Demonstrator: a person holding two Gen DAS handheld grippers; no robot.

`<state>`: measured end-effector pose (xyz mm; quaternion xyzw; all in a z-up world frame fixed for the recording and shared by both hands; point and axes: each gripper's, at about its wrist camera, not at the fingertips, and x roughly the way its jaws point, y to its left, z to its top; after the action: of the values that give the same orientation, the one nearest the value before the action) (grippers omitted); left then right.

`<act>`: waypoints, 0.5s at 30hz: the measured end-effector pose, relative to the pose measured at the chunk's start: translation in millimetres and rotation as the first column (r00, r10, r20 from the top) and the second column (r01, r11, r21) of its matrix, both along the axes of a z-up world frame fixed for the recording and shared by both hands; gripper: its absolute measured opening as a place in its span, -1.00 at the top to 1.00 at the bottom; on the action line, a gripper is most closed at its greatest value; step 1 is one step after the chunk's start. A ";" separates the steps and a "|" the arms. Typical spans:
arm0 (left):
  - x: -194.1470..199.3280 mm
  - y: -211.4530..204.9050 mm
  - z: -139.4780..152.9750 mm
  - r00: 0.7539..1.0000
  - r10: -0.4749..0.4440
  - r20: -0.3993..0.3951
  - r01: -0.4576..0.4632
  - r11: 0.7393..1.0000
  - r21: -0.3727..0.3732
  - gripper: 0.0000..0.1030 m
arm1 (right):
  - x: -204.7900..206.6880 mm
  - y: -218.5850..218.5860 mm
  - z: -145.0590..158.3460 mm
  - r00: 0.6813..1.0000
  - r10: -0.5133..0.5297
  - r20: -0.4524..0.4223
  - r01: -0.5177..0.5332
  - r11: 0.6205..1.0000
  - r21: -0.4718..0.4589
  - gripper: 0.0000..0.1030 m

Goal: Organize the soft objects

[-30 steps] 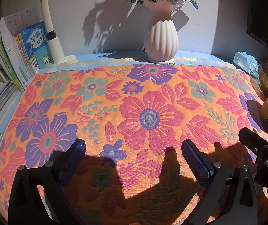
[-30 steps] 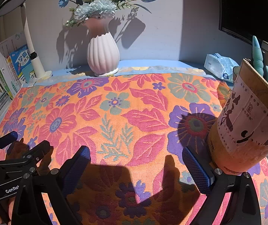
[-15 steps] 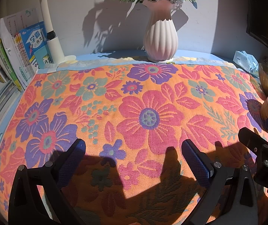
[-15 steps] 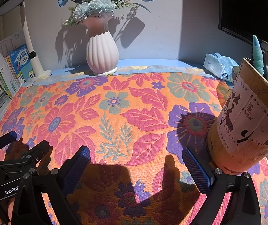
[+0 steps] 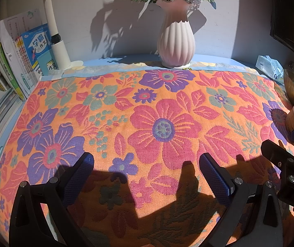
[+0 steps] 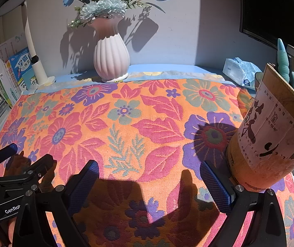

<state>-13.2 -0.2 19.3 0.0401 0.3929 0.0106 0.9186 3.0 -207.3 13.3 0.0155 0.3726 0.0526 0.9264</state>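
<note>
Both claws hover spread wide over the flat floral towel, nothing gripped.

Left claw [image 5: 147,170] gapes above the towel [image 5: 163,127], a coarse woven cloth in orange with pink, purple and teal blooms, lying smooth across the blue desk [image 5: 126,58]. Left to right behind it stand books [image 5: 23,61], a white lamp stem [image 5: 54,30], a ribbed pink vase [image 5: 175,45] and a tissue pack [image 6: 240,72]. Right claw [image 6: 149,175] gapes likewise, its right finger just beside a cardboard pen holder [image 6: 270,142] resting on the towel's edge. Folding seems not yet begun; the next move likely calls for pinching the near hem at two points, clear of the holder.
</note>
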 end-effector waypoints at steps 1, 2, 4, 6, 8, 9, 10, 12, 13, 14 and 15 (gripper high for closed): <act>0.0 0.0 0.0 1.000 0.000 0.000 0.000 1.000 0.000 -0.98 | 0.0 0.2 0.1 1.000 0.000 0.000 0.000 1.000 0.000 -0.91; -0.2 -0.2 0.1 1.000 0.001 0.000 -0.001 1.000 0.000 -0.98 | 0.0 0.0 0.1 1.000 0.001 0.000 -0.001 1.000 0.000 -0.91; -0.3 -0.4 0.2 1.000 0.002 0.000 -0.002 1.000 0.000 -0.98 | 0.3 0.3 0.2 1.000 0.001 0.000 -0.001 1.000 0.000 -0.91; -0.3 -0.3 0.2 1.000 0.002 0.000 -0.002 1.000 0.000 -0.98 | 0.2 -0.4 0.1 1.000 0.001 0.000 -0.001 1.000 0.000 -0.91; -0.2 -0.3 0.3 1.000 0.001 0.000 -0.001 1.000 0.000 -0.98 | 0.5 0.2 0.2 1.000 0.001 0.000 -0.001 1.000 0.000 -0.91; -0.1 -0.3 0.3 1.000 0.001 0.000 -0.001 1.000 0.000 -0.98 | 0.5 0.1 0.2 1.000 0.001 0.000 -0.001 1.000 0.000 -0.91; 0.0 -0.3 0.3 1.000 0.001 0.000 -0.001 1.000 0.000 -0.98 | 0.6 0.2 0.2 1.000 0.001 0.000 -0.001 1.000 0.000 -0.91; -0.1 -0.2 0.3 1.000 0.001 -0.001 -0.001 1.000 0.001 -0.98 | 0.7 -0.3 0.1 1.000 0.002 -0.001 -0.002 1.000 -0.001 -0.91; -0.1 -0.3 0.3 1.000 0.001 -0.001 -0.001 1.000 0.001 -0.98 | 0.8 0.3 0.2 1.000 0.001 -0.001 -0.001 1.000 -0.001 -0.91; 0.0 -0.3 0.4 1.000 0.001 -0.001 -0.001 1.000 0.000 -0.98 | 0.8 -0.2 0.0 1.000 0.000 -0.002 0.000 1.000 -0.002 -0.91; 0.0 -0.2 0.3 1.000 0.001 -0.002 -0.001 1.000 0.001 -0.98 | 0.7 -0.5 -0.4 1.000 0.000 -0.003 0.000 1.000 -0.004 -0.91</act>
<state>-13.2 -0.4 19.6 0.0401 0.3936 0.0113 0.9183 3.8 -207.8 12.9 0.0138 0.3739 0.0521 0.9259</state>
